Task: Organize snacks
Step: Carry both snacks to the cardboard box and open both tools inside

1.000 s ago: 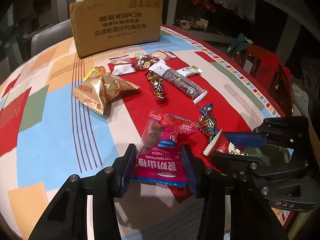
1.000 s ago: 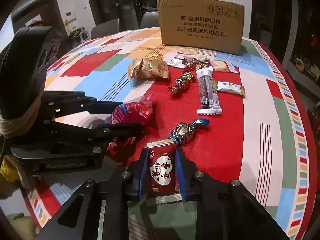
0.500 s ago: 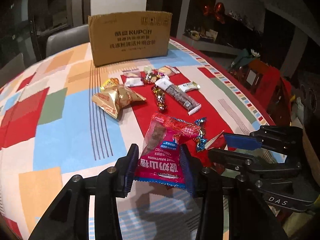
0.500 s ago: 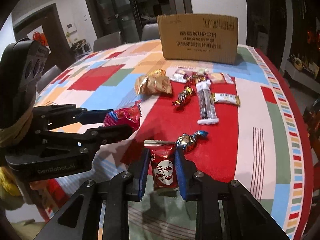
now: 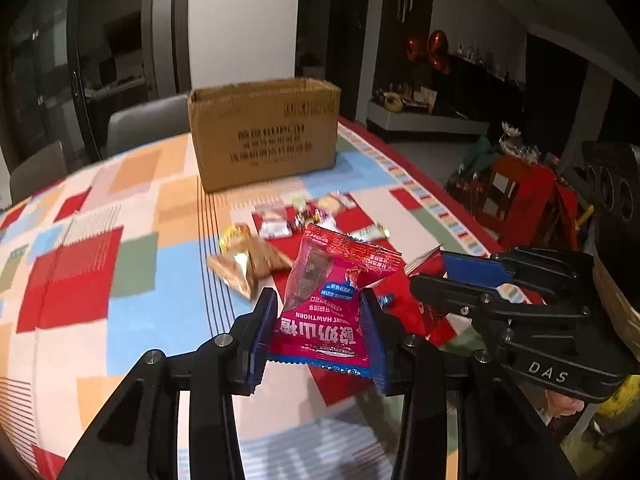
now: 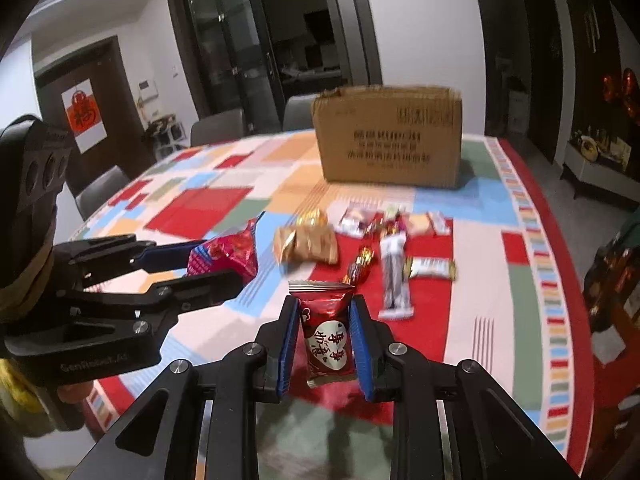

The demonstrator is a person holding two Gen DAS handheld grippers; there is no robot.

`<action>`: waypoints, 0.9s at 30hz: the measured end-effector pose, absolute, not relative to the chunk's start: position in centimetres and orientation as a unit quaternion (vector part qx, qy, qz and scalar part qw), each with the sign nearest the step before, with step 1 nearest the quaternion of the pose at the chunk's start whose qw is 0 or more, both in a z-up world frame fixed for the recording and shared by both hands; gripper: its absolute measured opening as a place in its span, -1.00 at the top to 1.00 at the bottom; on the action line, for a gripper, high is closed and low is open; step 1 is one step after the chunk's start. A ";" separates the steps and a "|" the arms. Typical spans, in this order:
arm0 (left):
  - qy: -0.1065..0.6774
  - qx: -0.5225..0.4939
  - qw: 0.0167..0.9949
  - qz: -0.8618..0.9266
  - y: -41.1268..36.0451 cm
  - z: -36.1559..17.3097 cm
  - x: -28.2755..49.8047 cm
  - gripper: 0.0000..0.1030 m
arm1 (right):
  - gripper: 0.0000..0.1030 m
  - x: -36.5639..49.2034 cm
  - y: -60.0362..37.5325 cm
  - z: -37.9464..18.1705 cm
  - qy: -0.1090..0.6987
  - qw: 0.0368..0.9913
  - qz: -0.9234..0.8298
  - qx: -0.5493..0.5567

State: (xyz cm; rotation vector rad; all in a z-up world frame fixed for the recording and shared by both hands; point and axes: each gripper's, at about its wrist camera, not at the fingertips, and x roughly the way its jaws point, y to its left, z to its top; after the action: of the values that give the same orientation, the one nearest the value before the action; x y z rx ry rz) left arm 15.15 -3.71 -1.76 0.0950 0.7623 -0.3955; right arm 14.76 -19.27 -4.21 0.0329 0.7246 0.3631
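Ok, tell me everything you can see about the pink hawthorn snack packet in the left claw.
The pink hawthorn snack packet is a glossy plastic pillow pouch, pink below and red toward its far end, with a clear window showing dark pieces inside. White Chinese characters and the word HAWTHORN read upside down; a small blue label sits mid-pack. Its crimped blue edge faces the camera. The left claw pinches its sides, holding it clear above the tablecloth; nothing else touches it.

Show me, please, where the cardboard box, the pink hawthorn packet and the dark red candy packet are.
cardboard box (image 6: 390, 148): right wrist view, printed front face.
pink hawthorn packet (image 5: 326, 312): left wrist view, middle of its front.
dark red candy packet (image 6: 326, 334): right wrist view, white heart label.
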 end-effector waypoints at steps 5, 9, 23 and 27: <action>0.355 0.044 0.915 -0.185 -3.7 -0.1 17.0 0.21 | 0.48 16.5 -19.7 -2.1 0.329 0.928 0.171 0.020; 0.340 0.047 0.923 -0.175 -3.6 1.2 18.7 0.21 | 0.48 18.3 -19.9 -0.6 0.313 0.935 0.167 0.018; 0.301 0.060 0.941 -0.142 -3.9 4.8 27.0 0.21 | 0.48 26.5 -20.3 3.7 0.271 0.948 0.165 0.013; 0.291 0.072 0.945 -0.130 -4.4 6.0 29.5 0.21 | 0.48 29.1 -20.5 5.4 0.257 0.952 0.166 0.013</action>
State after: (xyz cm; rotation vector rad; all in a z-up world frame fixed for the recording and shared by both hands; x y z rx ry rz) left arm 29.48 -4.36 6.01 0.1457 0.5922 -0.2650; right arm 29.10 -20.51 5.35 0.0264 0.5223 0.3383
